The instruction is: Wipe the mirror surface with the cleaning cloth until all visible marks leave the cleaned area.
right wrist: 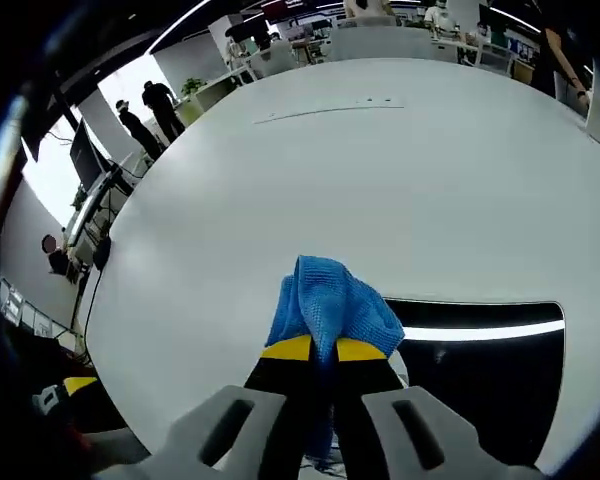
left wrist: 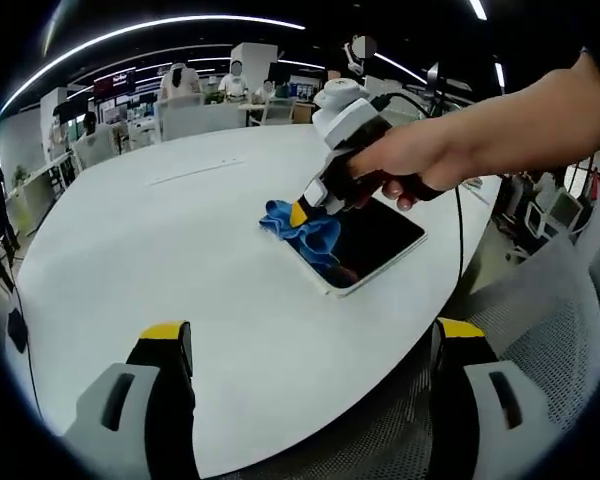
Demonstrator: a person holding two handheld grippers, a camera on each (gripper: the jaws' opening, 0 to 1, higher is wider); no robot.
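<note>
A dark rectangular mirror (left wrist: 375, 240) with a pale frame lies flat on the white table (left wrist: 160, 240), near its edge. A blue cleaning cloth (left wrist: 302, 228) rests bunched on the mirror's left end. A hand holds my right gripper (left wrist: 302, 212), which is shut on that cloth and presses it onto the glass. In the right gripper view the cloth (right wrist: 330, 305) sticks out past my right gripper (right wrist: 324, 349), and the mirror (right wrist: 480, 370) reflects a ceiling light strip. My left gripper (left wrist: 310, 340) hovers open over the table's near edge, with nothing between its fingers.
A grey mesh chair (left wrist: 540, 320) stands just off the table's edge at the right. Desks, monitors and people fill the office behind the table (right wrist: 400, 160). A thin seam line crosses the far tabletop.
</note>
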